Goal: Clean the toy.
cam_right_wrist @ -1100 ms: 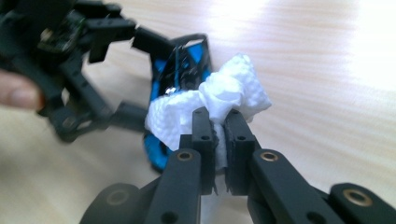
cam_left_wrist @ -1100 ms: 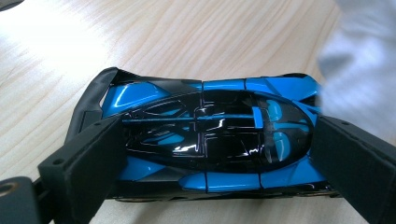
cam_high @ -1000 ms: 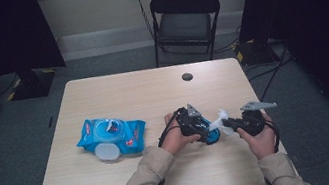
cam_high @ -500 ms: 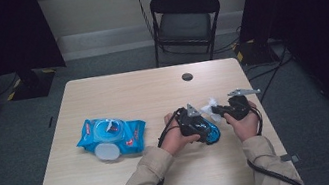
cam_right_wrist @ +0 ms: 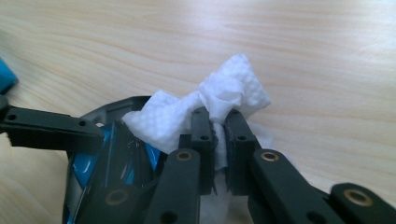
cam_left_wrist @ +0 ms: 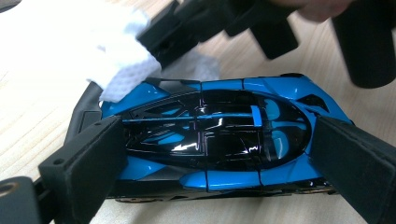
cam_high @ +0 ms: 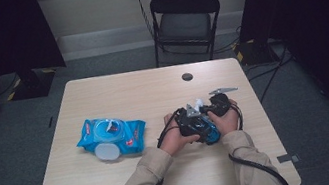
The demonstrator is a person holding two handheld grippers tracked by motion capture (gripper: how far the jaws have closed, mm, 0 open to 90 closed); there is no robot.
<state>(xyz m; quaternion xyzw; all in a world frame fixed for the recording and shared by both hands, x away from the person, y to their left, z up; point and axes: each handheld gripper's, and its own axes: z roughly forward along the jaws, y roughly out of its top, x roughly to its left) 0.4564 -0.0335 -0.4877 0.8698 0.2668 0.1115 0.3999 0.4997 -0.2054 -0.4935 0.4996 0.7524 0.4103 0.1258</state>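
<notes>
A blue and black toy car [cam_left_wrist: 219, 135] lies between the jaws of my left gripper [cam_left_wrist: 217, 154], which press on its two ends. In the high view that left gripper [cam_high: 192, 120] holds the toy car [cam_high: 210, 133] just above the table at the right of centre. My right gripper [cam_right_wrist: 218, 135] is shut on a crumpled white wipe [cam_right_wrist: 205, 107], and the wipe [cam_left_wrist: 116, 51] rests against one end of the car. In the high view the right gripper [cam_high: 208, 108] meets the left one over the car, with the wipe [cam_high: 196, 105] between them.
A blue pack of wet wipes [cam_high: 111, 136] with a white lid lies on the left half of the wooden table [cam_high: 117, 95]. A small dark round hole [cam_high: 187, 76] sits near the far edge. A black folding chair [cam_high: 184, 23] stands behind the table.
My right gripper has moved left and down with the wipe, from beside the car to touching it. The left gripper and the car have stayed put.
</notes>
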